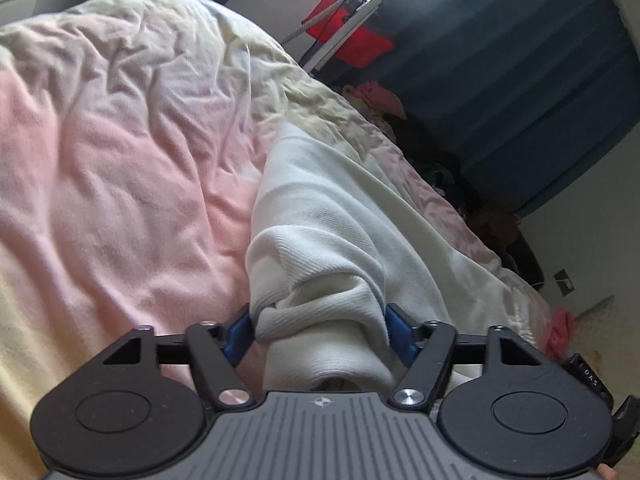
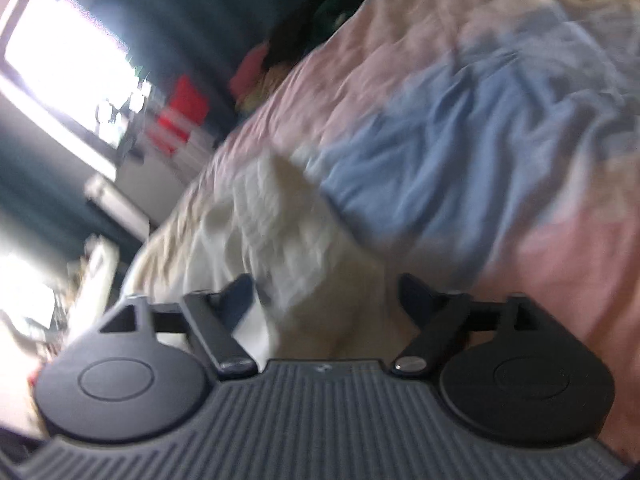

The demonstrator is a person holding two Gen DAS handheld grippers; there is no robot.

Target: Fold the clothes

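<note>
A white ribbed garment (image 1: 340, 208) lies stretched along the right part of a rumpled pastel bed cover (image 1: 120, 140). Its near end is bunched between the blue pads (image 1: 240, 332) of my left gripper (image 1: 320, 332), which press on it from both sides. In the blurred right wrist view the same white garment (image 2: 280, 220) runs up from between the fingers of my right gripper (image 2: 326, 300). Those jaws stand wide, with a gap between the cloth and the right finger (image 2: 416, 296). The cloth's near end is hidden under the gripper body.
A dark blue curtain (image 1: 520, 80) hangs past the bed's far edge, with red items (image 1: 360, 44) on a rack beside it. Mixed clothes (image 1: 400, 120) are piled along that edge. A bright window (image 2: 60, 52) lies to the left. The bed cover (image 2: 440, 140) spreads to the right.
</note>
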